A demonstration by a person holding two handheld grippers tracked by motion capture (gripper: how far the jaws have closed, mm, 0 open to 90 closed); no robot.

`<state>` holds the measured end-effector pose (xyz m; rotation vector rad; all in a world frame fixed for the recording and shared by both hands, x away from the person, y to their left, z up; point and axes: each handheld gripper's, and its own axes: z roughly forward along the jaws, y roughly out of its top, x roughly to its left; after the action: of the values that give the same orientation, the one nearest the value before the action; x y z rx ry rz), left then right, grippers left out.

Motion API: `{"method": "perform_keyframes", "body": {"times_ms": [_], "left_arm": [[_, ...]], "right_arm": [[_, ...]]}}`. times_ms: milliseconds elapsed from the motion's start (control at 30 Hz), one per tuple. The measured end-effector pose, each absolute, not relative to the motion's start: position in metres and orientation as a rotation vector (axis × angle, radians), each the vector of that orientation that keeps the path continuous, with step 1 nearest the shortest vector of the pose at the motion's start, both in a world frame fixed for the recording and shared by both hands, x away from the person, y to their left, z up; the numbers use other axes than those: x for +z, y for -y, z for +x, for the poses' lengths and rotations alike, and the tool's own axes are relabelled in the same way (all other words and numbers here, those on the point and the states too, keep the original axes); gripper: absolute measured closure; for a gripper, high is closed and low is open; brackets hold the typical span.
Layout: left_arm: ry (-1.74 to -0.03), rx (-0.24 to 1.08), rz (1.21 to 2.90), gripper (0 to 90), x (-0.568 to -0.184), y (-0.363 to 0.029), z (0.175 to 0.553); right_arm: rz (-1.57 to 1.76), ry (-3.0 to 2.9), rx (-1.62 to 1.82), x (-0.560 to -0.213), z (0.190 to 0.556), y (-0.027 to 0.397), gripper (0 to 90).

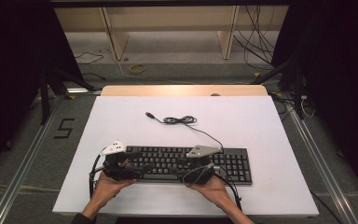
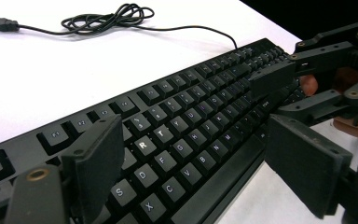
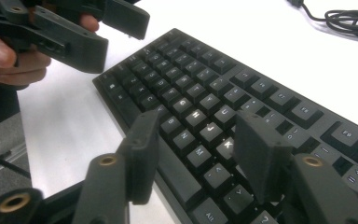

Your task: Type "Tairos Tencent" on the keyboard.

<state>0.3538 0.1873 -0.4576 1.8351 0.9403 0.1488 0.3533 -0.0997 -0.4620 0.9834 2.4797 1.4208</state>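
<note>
- Black plastic keyboard (image 1: 186, 163) lies flat at the 6 o'clock edge of the white table (image 1: 261, 126); both hands cover part of its near edge.
- Left gripper (image 2: 193, 154): jaws wide, nothing held.
- Right gripper (image 3: 196, 156): jaws half apart, hovering over keys.
- Thin cable (image 1: 179, 120) coils at 12 o'clock.

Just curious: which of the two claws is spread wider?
The left claw: its jaws straddle several rows of the keyboard, while the right claw stands narrower.

Grey floor (image 1: 23, 140), wooden shelving (image 1: 168, 23)
</note>
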Motion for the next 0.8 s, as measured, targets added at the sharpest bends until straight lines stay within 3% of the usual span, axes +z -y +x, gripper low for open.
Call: {"method": "perform_keyframes", "body": {"times_ms": [800], "left_arm": [[-0.954,0.166,1.852,20.5,-0.461,-0.194,0.342]], "right_arm": [[0.967,-2.544,1.329,-0.473,0.366,0.075,86.7]]}}
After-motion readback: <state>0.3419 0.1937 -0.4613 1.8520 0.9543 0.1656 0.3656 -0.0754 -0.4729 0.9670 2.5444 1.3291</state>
